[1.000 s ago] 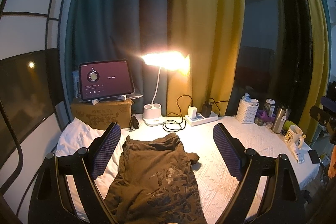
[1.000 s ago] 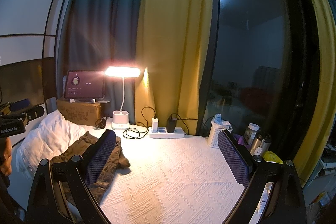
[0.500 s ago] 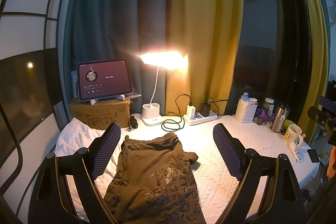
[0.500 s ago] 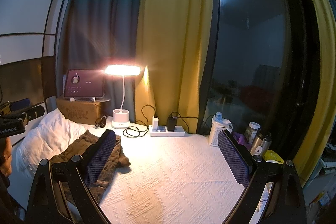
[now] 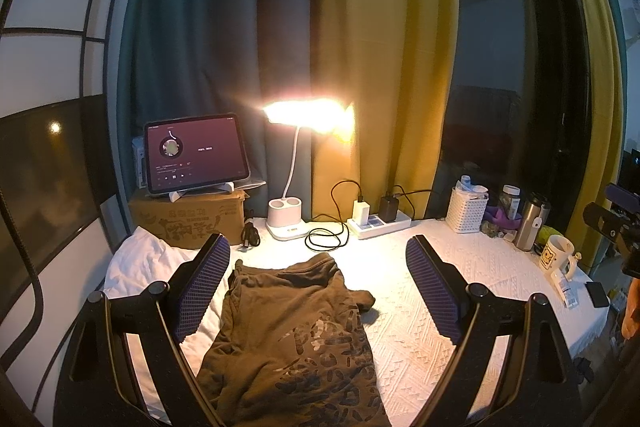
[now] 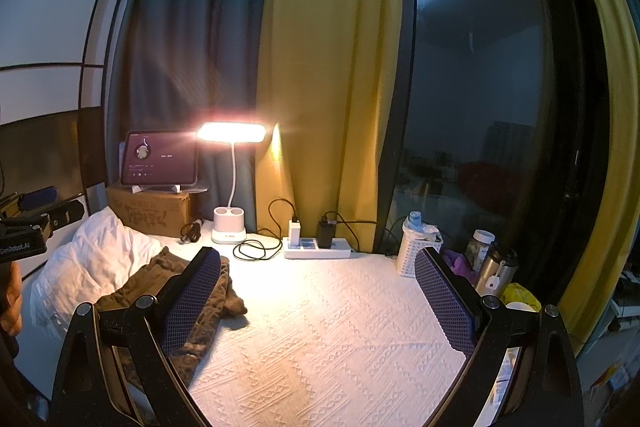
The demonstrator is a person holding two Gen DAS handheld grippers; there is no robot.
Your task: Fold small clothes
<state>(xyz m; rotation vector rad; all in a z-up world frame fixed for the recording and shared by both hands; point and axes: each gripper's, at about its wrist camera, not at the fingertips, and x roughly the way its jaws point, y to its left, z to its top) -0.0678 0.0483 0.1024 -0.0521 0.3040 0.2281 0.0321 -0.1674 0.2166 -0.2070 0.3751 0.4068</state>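
Observation:
A small brown garment with a dark print (image 5: pixel 292 339) lies spread on the white textured table cover (image 5: pixel 480 275), its far end bunched. My left gripper (image 5: pixel 318 283) is open above it, the garment between and below its fingers, not touching. In the right wrist view the garment (image 6: pixel 160 283) lies at the left, partly behind the left finger (image 6: pixel 192 303). My right gripper (image 6: pixel 318 307) is open and empty over the bare cover (image 6: pixel 320 339), to the right of the garment.
At the back stand a lit desk lamp (image 5: pixel 286 219), a tablet (image 5: pixel 196 153) on a cardboard box (image 5: pixel 188 223), a power strip (image 5: pixel 378 223) with cables, a white basket (image 5: pixel 466 211), a flask (image 5: pixel 530 223) and a mug (image 5: pixel 558 257). A white pillow (image 6: pixel 92 259) lies left.
Both views have shifted very slightly; the garment has not moved and both grippers stay open.

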